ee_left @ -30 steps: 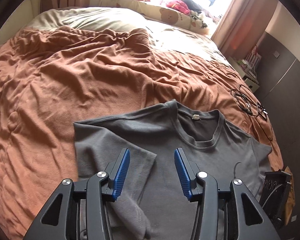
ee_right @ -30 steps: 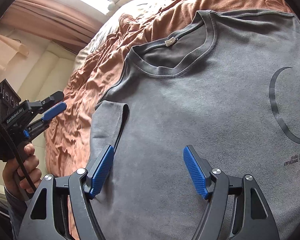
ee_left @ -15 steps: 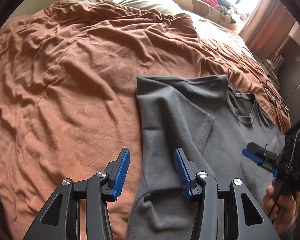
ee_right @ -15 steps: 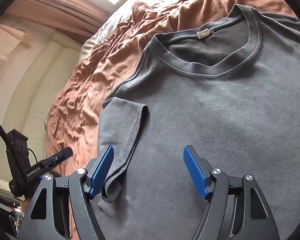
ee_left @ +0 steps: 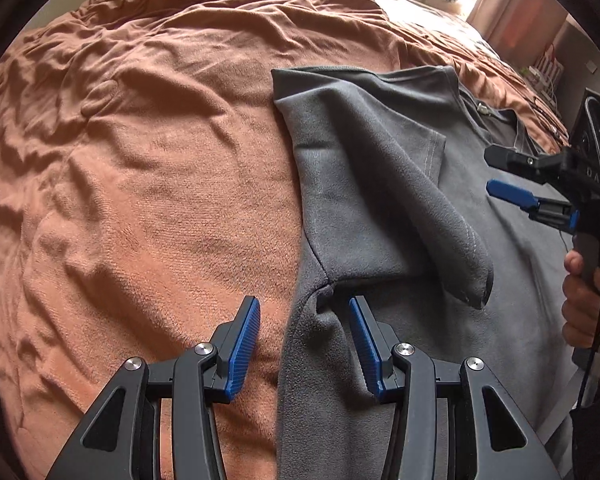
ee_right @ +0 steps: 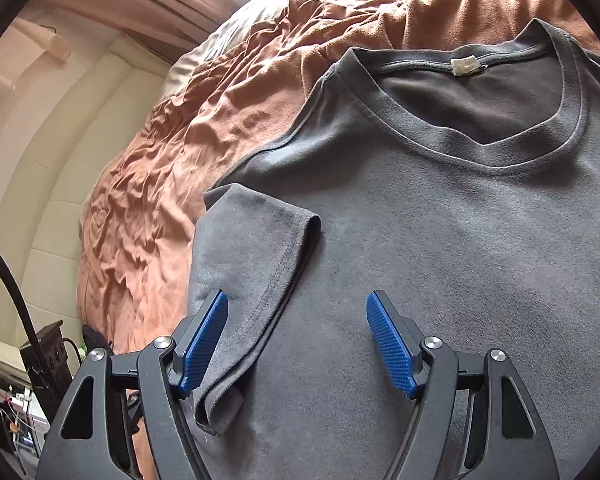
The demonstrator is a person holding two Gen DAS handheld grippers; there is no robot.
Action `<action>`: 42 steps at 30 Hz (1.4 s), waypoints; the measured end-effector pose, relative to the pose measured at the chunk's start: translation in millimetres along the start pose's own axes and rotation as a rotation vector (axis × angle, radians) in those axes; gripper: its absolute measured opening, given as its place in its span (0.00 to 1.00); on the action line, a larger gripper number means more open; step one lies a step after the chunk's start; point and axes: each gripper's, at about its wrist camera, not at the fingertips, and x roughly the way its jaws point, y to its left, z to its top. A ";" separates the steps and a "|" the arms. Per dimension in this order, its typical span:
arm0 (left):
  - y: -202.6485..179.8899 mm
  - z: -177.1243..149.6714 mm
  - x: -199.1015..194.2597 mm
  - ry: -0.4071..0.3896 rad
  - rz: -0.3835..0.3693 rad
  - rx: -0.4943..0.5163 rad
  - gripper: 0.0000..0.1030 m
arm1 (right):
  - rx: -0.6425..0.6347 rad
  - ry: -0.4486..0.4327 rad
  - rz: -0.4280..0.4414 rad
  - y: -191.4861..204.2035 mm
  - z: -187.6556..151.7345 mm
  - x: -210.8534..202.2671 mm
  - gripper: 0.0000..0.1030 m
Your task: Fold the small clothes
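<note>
Blank neck tag (ee_right: 466, 65), grey T-shirt (ee_right: 440, 240)

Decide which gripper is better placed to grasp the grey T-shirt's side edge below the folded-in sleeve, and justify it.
Left. The left gripper is open and straddles the T-shirt edge just below the folded sleeve. The right gripper, also open, sits over the shirt's body and sleeve, away from that edge.

Left gripper (ee_left: 304, 344), right gripper (ee_right: 296, 344): black frames, ribbed blue pads (ee_left: 242, 346), silver screws. Bare-skinned hand (ee_left: 580, 300) at 3 o'clock, black cable.
</note>
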 end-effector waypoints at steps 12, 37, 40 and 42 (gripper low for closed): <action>8.0 -2.5 7.0 -0.004 0.007 -0.004 0.20 | -0.063 0.045 -0.064 24.4 19.2 57.6 0.50; 19.4 0.9 -33.1 -0.082 -0.086 -0.063 0.07 | -0.058 -0.031 -0.200 20.8 14.1 11.3 0.65; 18.4 9.2 -40.0 -0.104 -0.103 -0.088 0.06 | -0.076 -0.028 -0.169 20.3 7.5 -3.7 0.65; 17.8 13.4 -44.1 -0.125 -0.117 -0.106 0.06 | -0.107 -0.019 -0.161 25.1 -0.3 -9.2 0.65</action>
